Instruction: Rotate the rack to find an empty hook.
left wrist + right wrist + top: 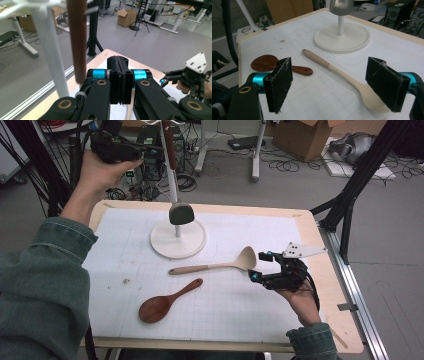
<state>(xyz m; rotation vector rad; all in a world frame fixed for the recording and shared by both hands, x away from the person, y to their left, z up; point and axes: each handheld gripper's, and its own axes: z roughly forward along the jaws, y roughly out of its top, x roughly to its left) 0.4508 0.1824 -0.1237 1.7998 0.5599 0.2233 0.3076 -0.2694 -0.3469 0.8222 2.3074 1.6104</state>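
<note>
A person in green sleeves worked two handheld grippers over a wooden table (pixel 327 320) covered by a white gridded mat (pixel 240 310). The left gripper (pixel 145 151), raised high beyond the table's far edge, had its jaws pressed flat together with nothing between them, as the left gripper view showed (pixel 119 75); it sat just beside a dark-handled utensil (pixel 171 150) hanging from a white rack (pixel 178 239), apart from the handle rather than gripping it. That utensil's grey head (pixel 181 213) hung just above the rack's round base, close against the pole. In the left gripper view the brown handle (pixel 77 40) stood upright to the left of the closed jaws, beside the white pole (pixel 51 50). The right gripper (pixel 254 266), held low near the table's right side, had its jaws spread wide and held nothing. A light wooden spoon (pixel 220 267) lay flat on the mat with its bowl pointing toward that gripper; in the right gripper view its bowl end (pixel 372 97) lay between the two open pads, near the right one, though whether that pad touched it could not be told. A dark wooden spoon (pixel 165 302) lay nearer the person, apart from both grippers, its handle angled toward the light spoon.
</note>
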